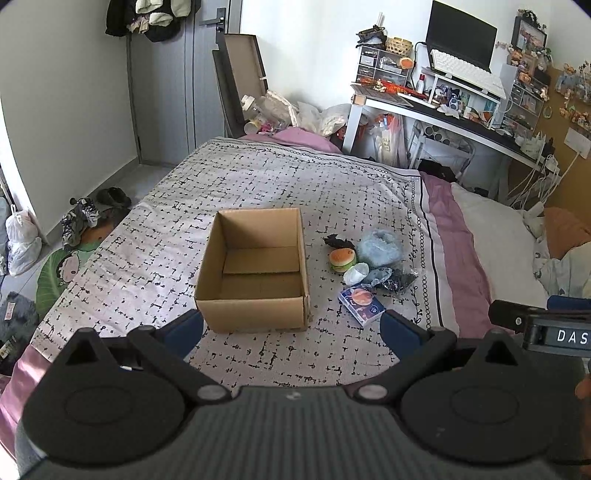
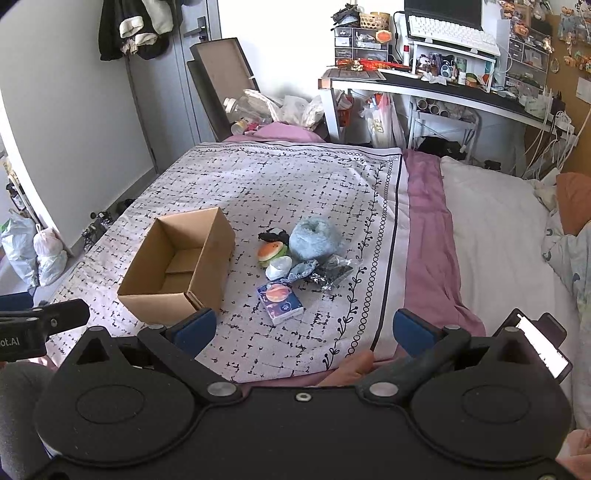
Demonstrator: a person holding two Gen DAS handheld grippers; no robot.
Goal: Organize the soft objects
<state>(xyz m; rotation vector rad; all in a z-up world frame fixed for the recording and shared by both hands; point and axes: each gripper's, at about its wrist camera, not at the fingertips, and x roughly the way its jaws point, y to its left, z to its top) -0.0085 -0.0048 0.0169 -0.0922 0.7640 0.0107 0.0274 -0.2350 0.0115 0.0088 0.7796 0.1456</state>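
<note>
Cardboard box (image 1: 255, 269) empty on bed (image 1: 258, 177); soft pile (image 2: 295, 254) beside. Both claws, left claw (image 1: 291, 326) and right claw (image 2: 304, 326), wide open, empty. Advise right claw descend squarely over tissue pack (image 2: 280, 301).

This is a lived-in bedroom in a home. A bed with a black-and-white patterned cover (image 1: 258, 184) fills the middle of the frame, dark clothes hang on the grey door (image 1: 147, 18) at upper left, and a cluttered white desk with a monitor (image 1: 461, 33) sits at upper right.
</note>
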